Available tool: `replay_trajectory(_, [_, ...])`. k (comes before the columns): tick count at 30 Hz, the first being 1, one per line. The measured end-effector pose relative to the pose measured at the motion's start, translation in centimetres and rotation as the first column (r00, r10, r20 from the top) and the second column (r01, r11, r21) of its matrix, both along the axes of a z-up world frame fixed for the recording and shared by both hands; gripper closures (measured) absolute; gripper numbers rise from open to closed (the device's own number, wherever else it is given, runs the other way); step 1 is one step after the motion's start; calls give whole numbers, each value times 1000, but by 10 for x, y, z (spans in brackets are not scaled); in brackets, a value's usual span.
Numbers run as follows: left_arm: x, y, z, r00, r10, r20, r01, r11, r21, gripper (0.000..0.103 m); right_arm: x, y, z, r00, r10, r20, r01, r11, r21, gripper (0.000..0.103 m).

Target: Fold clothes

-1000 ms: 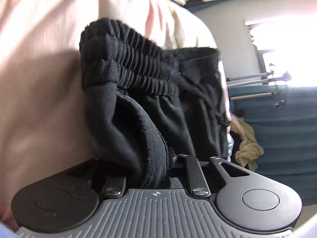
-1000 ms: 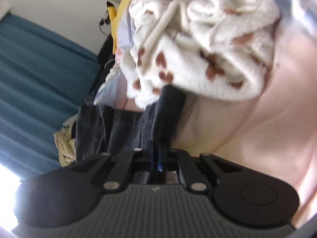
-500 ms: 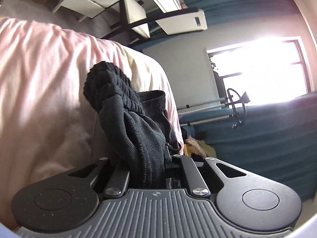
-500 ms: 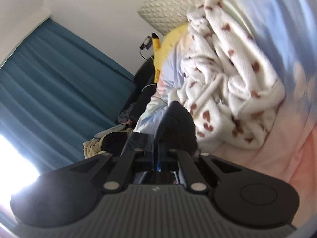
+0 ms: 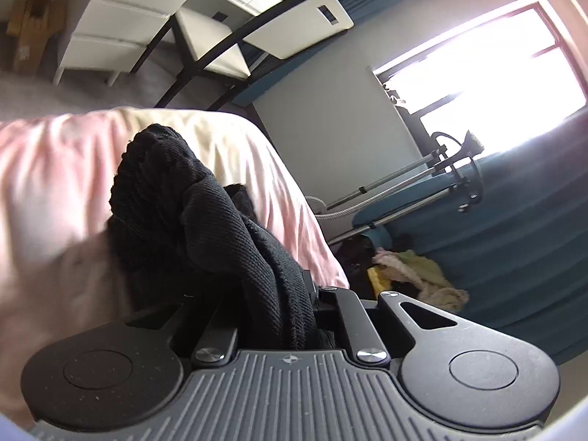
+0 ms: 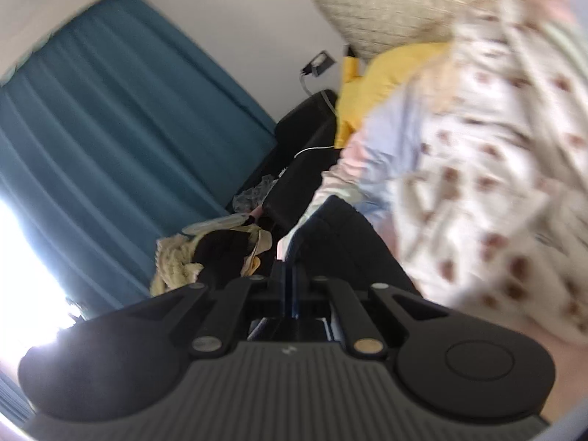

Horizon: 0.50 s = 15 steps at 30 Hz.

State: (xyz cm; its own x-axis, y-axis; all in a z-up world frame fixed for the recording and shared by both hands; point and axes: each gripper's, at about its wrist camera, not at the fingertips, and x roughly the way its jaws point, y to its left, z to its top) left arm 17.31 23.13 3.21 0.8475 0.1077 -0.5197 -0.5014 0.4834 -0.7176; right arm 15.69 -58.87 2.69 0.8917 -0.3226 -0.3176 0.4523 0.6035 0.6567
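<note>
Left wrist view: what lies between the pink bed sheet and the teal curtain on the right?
In the left wrist view, a heap of yellow and cream clothes lies on the floor between the pink bed sheet and the teal curtain.

On the bed (image 5: 55, 191), the bunched garment (image 5: 205, 213) rises off the sheet and runs back into the left gripper (image 5: 294, 294). Right of the bed, a heap of clothes (image 5: 415, 275) lies on the floor below the window (image 5: 477, 58), with a desk (image 5: 154, 11) beyond the bed. In the right wrist view, 1 spotted blanket (image 6: 496, 183) lies on the bed, with a pillow (image 6: 397, 3) behind the blanket.
</note>
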Motion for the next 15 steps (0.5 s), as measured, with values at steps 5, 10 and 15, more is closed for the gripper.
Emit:
replay_trajectory(5, [113, -21, -31, 996, -3, -92, 15, 992, 126, 92, 123, 1, -19, 992, 20, -121, -34, 992, -119, 99])
replay_trajectory(10, [205, -39, -73, 982, -22, -189, 61, 977, 202, 92, 220, -11, -65, 973, 69, -218, -108, 979, -171, 99])
replay_trajectory(15, [240, -57, -93, 964, -10, -264, 89, 954, 286, 90, 275, -14, -103, 941, 108, -322, -196, 947, -255, 96])
